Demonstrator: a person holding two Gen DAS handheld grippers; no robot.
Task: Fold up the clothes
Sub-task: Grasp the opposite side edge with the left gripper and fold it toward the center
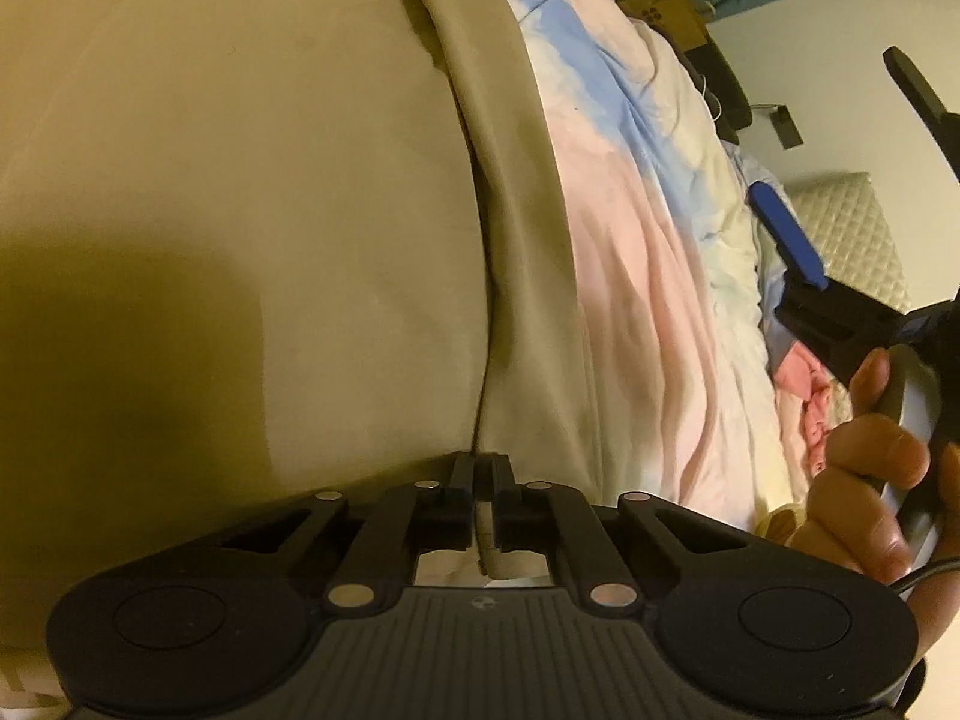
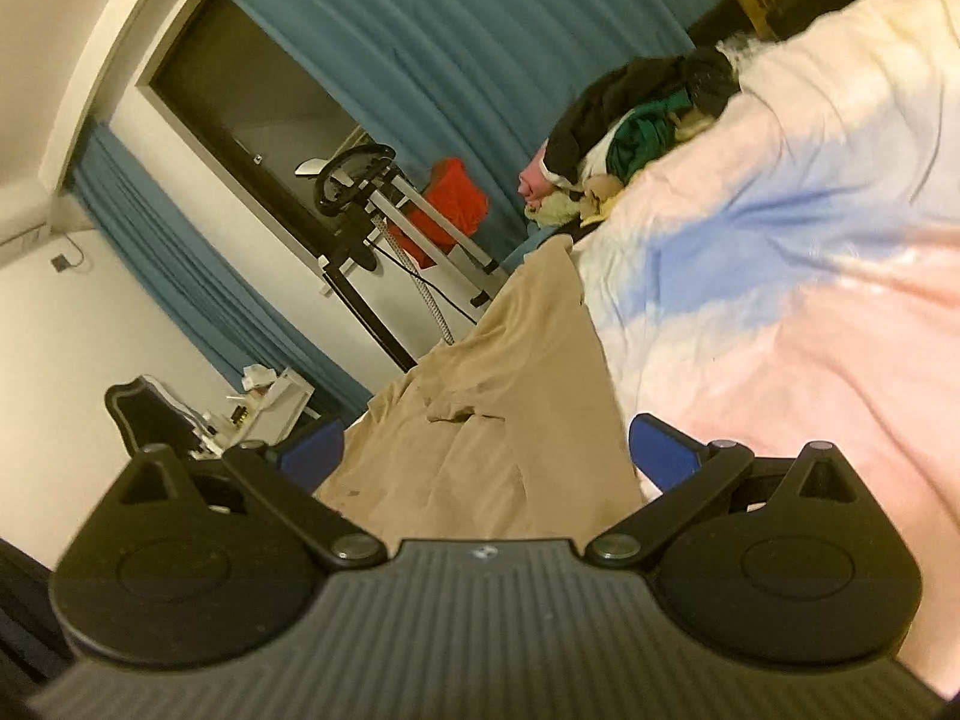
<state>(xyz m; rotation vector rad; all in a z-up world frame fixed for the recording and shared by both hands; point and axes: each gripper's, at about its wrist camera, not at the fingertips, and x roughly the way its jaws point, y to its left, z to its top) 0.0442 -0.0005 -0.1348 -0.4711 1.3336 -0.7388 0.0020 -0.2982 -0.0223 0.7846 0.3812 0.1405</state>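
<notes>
A beige garment (image 1: 270, 192) fills most of the left wrist view, with a folded edge running up the middle. My left gripper (image 1: 482, 474) is shut on the near edge of this beige garment. In the right wrist view the same beige garment (image 2: 492, 414) lies rumpled along the bed's edge. My right gripper (image 2: 486, 456) is open just above it, blue pads (image 2: 663, 450) wide apart and holding nothing. The right gripper also shows in the left wrist view (image 1: 840, 180), held in a hand over the bed.
A pink, blue and white duvet (image 1: 648, 252) covers the bed to the right. A pile of dark, green and pink clothes (image 2: 624, 138) lies at the far end. Blue curtains (image 2: 420, 30), a metal stand (image 2: 384, 204) and a cluttered desk (image 2: 264, 402) stand beyond.
</notes>
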